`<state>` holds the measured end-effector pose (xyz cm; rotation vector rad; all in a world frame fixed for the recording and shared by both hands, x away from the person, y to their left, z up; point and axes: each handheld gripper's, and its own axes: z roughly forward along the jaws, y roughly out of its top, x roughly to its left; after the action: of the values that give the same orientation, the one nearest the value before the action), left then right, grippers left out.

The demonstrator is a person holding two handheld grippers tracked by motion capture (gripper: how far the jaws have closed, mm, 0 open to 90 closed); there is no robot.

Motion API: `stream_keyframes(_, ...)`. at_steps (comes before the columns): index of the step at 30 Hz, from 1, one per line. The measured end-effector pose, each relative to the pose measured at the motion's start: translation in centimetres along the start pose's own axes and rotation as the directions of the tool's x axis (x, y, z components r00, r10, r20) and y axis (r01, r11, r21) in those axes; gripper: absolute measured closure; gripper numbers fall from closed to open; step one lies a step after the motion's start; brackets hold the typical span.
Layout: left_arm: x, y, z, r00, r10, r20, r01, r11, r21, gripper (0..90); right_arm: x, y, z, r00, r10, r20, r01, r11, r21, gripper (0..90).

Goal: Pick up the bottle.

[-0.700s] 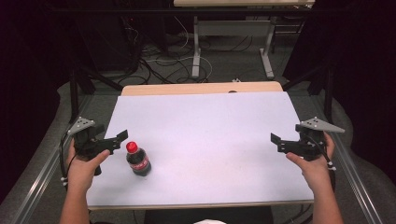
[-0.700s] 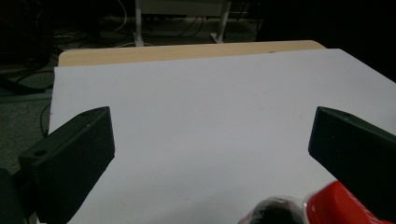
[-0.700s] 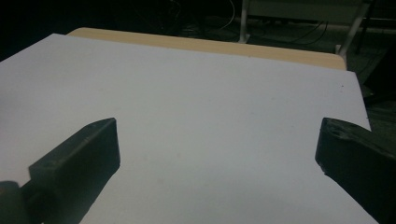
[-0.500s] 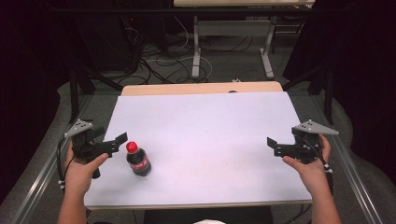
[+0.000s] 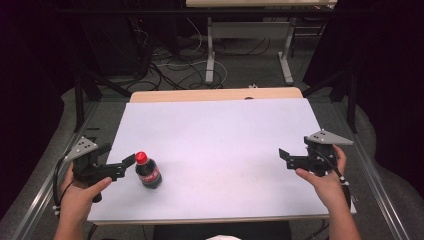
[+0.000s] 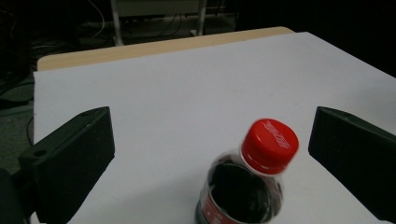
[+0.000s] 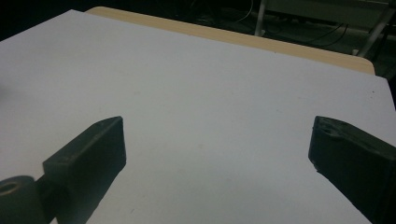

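A white table (image 5: 220, 145) stands in a dark room. The left gripper (image 5: 127, 163) is spread wide, its jaws flanking the bottle (image 5: 147, 171) without touching. It should centre on the cap (image 6: 270, 145) before closing. The right gripper (image 5: 285, 156) waits released, well apart.

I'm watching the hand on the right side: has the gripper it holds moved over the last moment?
Yes. The right gripper has slid inward from the edge of the white table, toward its middle, jaws open and empty.
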<state>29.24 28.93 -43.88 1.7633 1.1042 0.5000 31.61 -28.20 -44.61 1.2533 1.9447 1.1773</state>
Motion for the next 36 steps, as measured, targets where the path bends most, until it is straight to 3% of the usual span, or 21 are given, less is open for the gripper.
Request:
stream_keyframes(1, -0.2, -0.2, 0.1, 1.0000, 0.002, 0.000, -0.002, 1.0000, 0.004, 1.4, 0.3, -0.1, 0.2, 0.9999, 0.013, -0.009, -0.013, 1.000, 0.005, 4.7)
stream_keyframes(4, -0.4, -0.9, 0.6, 0.9999, 0.001, 0.011, -0.001, 0.9998, 0.020, 1.3, 0.5, -0.1, 0.5, 0.9997, -0.017, -0.016, 0.017, 1.000, 0.001, 6.1)
stream_keyframes(11, -1.2, -2.2, 2.4, 0.9994, 0.027, 0.023, -0.029, 0.9972, 0.068, 0.5, 1.1, -0.3, 1.0, 0.9989, -0.022, -0.042, 0.022, 1.000, 0.017, 6.2)
stream_keyframes(20, -1.6, -3.7, 4.3, 0.9982, 0.052, 0.029, -0.055, 0.9943, 0.091, 2.5, 1.2, -0.4, 1.2, 0.9987, -0.037, -0.037, 0.037, 0.999, 0.017, 6.4)
stream_keyframes(24, -1.6, -4.3, 4.5, 0.9979, 0.061, 0.022, -0.062, 0.9944, 0.085, 4.7, 1.1, -0.5, 1.3, 0.9983, -0.039, -0.043, 0.040, 0.999, 0.015, 6.4)
stream_keyframes(27, -1.7, -4.8, 4.7, 0.9992, 0.034, 0.022, -0.036, 0.9961, 0.081, 8.9, 1.1, -0.5, 1.3, 0.9988, -0.034, -0.035, 0.034, 0.999, 0.013, 6.4)
stream_keyframes(31, -1.7, -5.3, 4.8, 0.9977, 0.066, 0.014, -0.067, 0.9938, 0.089, 16.1, 1.0, -0.6, 1.3, 0.9988, -0.034, -0.036, 0.034, 0.999, 0.016, 6.5)
stream_keyframes(36, -1.9, -5.9, 5.5, 0.9959, 0.090, 0.012, -0.091, 0.9924, 0.083, 17.5, 1.0, -0.7, 1.5, 0.9989, -0.029, -0.037, 0.030, 0.999, 0.021, 6.6)
